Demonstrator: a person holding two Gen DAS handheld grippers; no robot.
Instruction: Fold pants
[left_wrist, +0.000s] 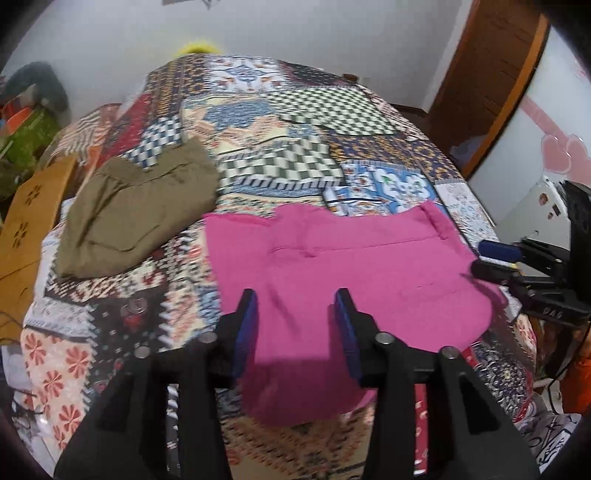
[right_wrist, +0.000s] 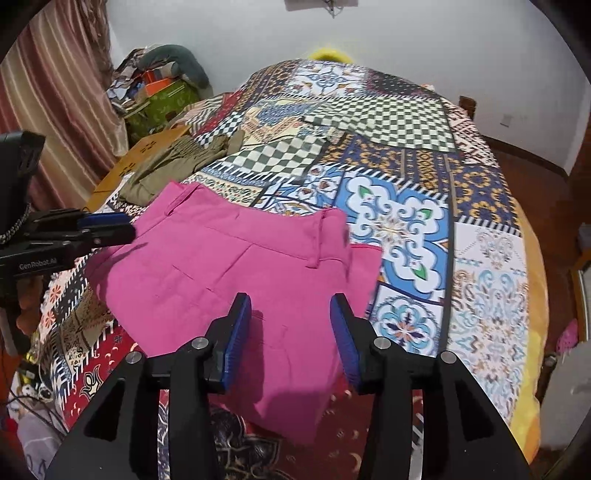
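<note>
Both grippers tilt steeply down over the pink pants (left_wrist: 343, 258), which lie folded on the patterned bedspread (left_wrist: 295, 147). The left gripper (left_wrist: 295, 306) has its jaws apart, holding nothing, the cloth lying under them; the right gripper (right_wrist: 290, 310) is likewise open and empty above the pants. The left view shows the right gripper at the pants' right edge; the right view shows a striped curtain (right_wrist: 55, 92). Olive pants (left_wrist: 136, 210) lie just beside the pink ones, near a wooden board (left_wrist: 29, 214)
</note>
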